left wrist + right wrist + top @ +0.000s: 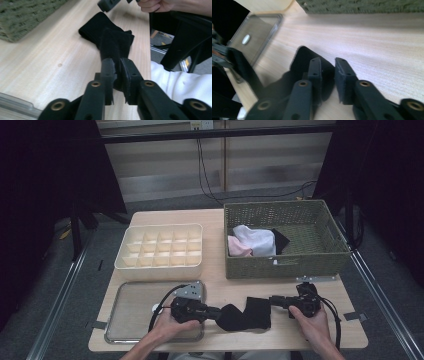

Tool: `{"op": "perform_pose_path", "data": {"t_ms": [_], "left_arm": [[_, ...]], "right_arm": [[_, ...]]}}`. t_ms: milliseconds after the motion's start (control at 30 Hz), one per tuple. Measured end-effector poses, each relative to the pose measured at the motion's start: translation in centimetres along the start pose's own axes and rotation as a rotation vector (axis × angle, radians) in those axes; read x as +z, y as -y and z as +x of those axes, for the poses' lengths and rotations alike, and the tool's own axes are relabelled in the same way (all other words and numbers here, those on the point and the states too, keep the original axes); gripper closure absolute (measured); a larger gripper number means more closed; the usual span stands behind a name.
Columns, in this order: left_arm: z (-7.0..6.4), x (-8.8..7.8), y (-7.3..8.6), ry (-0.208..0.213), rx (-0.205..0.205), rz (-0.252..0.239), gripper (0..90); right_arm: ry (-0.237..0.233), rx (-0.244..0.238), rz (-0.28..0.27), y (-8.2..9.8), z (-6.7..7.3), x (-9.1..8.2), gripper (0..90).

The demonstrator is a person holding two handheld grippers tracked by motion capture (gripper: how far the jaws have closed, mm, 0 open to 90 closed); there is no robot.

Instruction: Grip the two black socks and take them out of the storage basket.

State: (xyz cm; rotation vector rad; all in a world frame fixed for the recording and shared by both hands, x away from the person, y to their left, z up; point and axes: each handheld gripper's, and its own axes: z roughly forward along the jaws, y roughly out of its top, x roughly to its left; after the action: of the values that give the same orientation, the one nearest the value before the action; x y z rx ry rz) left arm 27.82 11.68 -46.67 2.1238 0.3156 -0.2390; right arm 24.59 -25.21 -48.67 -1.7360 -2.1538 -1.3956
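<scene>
One black sock (245,316), one basket (285,260), one divided box (160,265), one tray (130,315).

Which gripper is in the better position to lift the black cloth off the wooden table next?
Probably left. The left gripper has the black cloth between its jaws, seemingly pinched. The right gripper stands open, the cloth edge only beside one jaw, above the wooden table.

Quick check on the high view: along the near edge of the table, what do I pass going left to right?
Tray → left gripper → black sock → right gripper.
</scene>
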Motion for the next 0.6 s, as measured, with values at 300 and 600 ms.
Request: {"op": "perform_pose_path", "data": {"t_ms": [300,600], "left_arm": [[-0.4,0.4,-0.4,0.066,-0.017,-0.035,75.9],[0.2,1.8,-1.2,0.047,-0.059,-0.041,66.3]], "right_arm": [[-0.075,-0.083,0.061,-0.2,2.3,2.0,73.6],[-0.064,-0.098,0.131,-0.6,2.3,4.9,76.8]]}}
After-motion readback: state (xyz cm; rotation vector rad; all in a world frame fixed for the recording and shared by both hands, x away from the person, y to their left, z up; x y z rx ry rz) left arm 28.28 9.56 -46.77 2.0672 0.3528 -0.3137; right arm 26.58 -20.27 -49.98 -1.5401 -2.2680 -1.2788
